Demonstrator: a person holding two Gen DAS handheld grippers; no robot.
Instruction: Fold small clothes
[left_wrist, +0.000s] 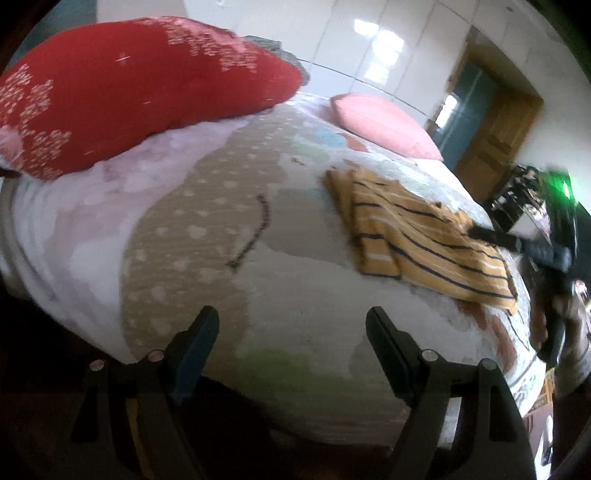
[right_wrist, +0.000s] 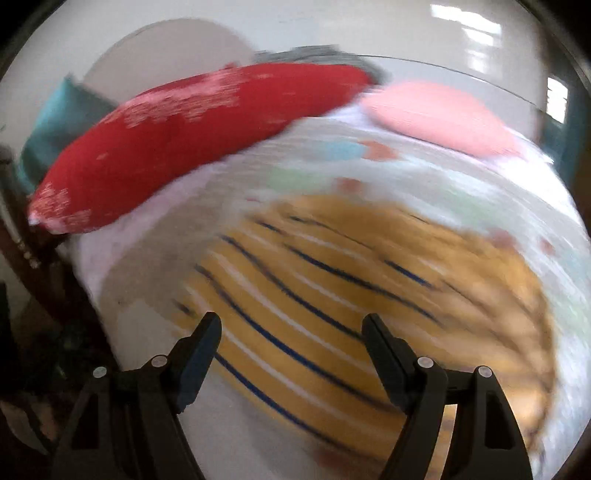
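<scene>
While folded, striped garment (right_wrist: 351, 295) lies below the wide-apart right gripper (right_wrist: 291, 332).

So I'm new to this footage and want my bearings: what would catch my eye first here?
The big red pillow lies at the far left of the bed, bright against the pale bedding. A mustard striped shirt lies partly folded near the bed's right side, with a smaller pink pillow beyond it. Both the left gripper and right gripper hold nothing, jaws wide apart.
</scene>
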